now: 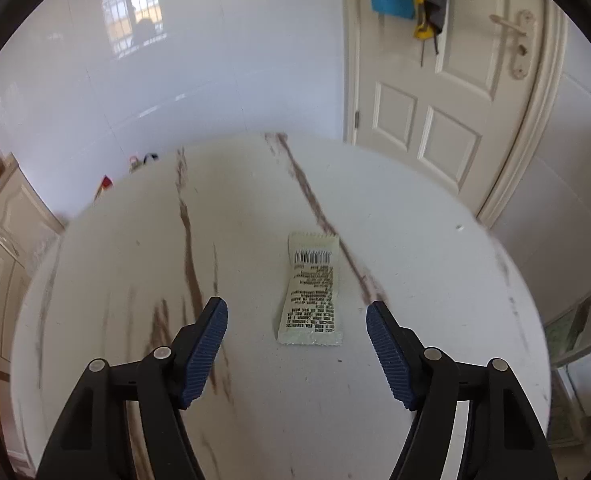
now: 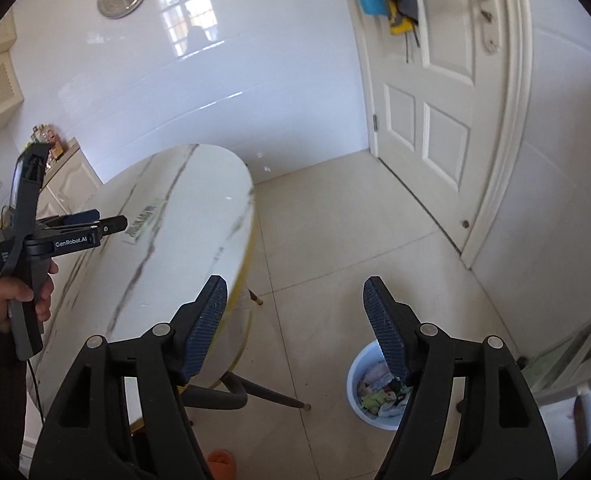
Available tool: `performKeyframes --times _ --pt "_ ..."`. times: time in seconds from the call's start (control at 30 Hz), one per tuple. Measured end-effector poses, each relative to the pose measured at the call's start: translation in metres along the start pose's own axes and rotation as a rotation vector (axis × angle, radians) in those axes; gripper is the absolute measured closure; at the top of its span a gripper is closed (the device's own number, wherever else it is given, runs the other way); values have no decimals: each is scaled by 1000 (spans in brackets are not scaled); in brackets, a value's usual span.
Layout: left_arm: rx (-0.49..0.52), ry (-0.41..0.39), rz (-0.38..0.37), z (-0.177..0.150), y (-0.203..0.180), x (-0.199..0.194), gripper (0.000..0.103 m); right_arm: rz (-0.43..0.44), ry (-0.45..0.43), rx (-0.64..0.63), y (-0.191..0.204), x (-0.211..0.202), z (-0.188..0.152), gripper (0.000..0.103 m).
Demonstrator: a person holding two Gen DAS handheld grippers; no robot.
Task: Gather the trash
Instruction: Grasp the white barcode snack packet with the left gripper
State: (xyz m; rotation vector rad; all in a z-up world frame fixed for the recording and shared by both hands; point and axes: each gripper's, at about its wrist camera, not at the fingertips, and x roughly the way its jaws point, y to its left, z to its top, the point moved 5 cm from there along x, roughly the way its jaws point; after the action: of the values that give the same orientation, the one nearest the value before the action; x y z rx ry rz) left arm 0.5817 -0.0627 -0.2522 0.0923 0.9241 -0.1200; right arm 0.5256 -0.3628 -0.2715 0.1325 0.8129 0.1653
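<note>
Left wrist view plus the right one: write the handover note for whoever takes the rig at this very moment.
Left gripper: open, empty, lined up over the packet.
Right gripper: open, empty, held over the floor beside the table, above the bin.
Snack packet: lies flat on the marble table, barcode side up, between the left fingers but not gripped.
Trash bin: on the floor right of the table, already holding wrappers.
Done: some trash is binned.
Left: close on the packet, carry it across, drop it in the bin.

Left wrist faces the table (image 1: 415, 240) closely; right overlooks its edge
</note>
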Motion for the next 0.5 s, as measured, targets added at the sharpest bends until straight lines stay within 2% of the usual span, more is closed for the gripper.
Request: performKeyframes --times 0.1,0.17,0.3,0.33,0.37,0.5 --pt "6 22 -18 2 1 17 37 6 4 17 -8 6 0 35" --pt "0 33 -31 4 3 25 45 12 6 19 -11 8 -1 35" --pt "-31 21 -78 18 18 31 49 24 3 22 -13 7 -4 35" --pt "-24 12 -80 19 19 33 59 26 1 26 -16 6 -5 35" --pt "-17 4 -99 20 19 32 79 27 0 31 -19 4 -6 35" --pt "-33 23 -136 14 16 31 84 21 1 54 -32 -2 -15 34"
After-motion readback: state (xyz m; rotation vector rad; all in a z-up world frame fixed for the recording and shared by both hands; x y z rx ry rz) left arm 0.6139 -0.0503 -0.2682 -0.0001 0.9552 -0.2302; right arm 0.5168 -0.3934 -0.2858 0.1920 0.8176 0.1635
